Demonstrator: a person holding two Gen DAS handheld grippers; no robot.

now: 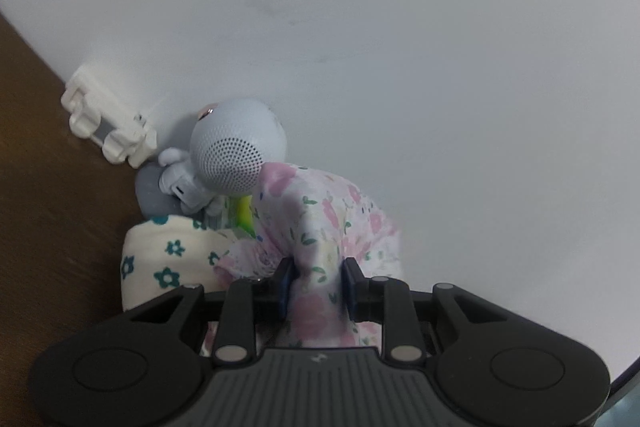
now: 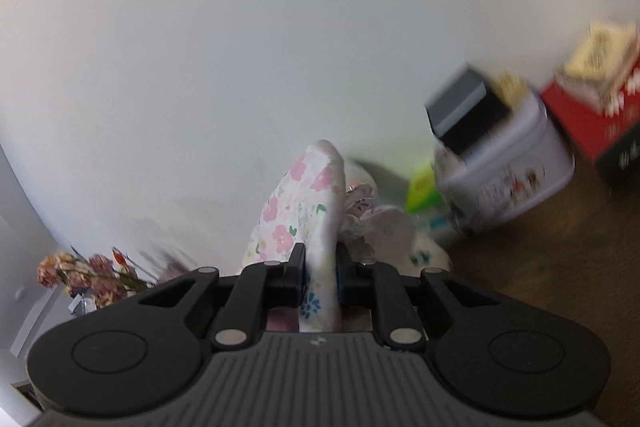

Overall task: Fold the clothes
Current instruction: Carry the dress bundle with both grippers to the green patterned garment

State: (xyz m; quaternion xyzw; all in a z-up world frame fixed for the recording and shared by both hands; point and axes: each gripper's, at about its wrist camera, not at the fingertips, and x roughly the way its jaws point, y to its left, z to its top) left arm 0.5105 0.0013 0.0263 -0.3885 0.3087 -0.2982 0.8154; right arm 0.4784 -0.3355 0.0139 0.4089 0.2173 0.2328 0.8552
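A white garment with pink flowers [image 1: 320, 223] hangs bunched in front of a white wall. My left gripper [image 1: 318, 279] is shut on a fold of it. The same floral garment [image 2: 296, 207] rises between the fingers of my right gripper [image 2: 320, 271], which is shut on it. A cream cloth with teal flowers [image 1: 164, 263] lies rolled on the brown table [image 1: 48, 227], just left of the left gripper; it also shows in the right wrist view [image 2: 428, 255].
A grey astronaut-shaped speaker [image 1: 228, 155] and a white plastic block [image 1: 108, 123] stand against the wall. A white tin [image 2: 504, 167] with a dark box [image 2: 464, 115] on it, a red carton [image 2: 592, 123] and dried flowers [image 2: 88, 275] are nearby.
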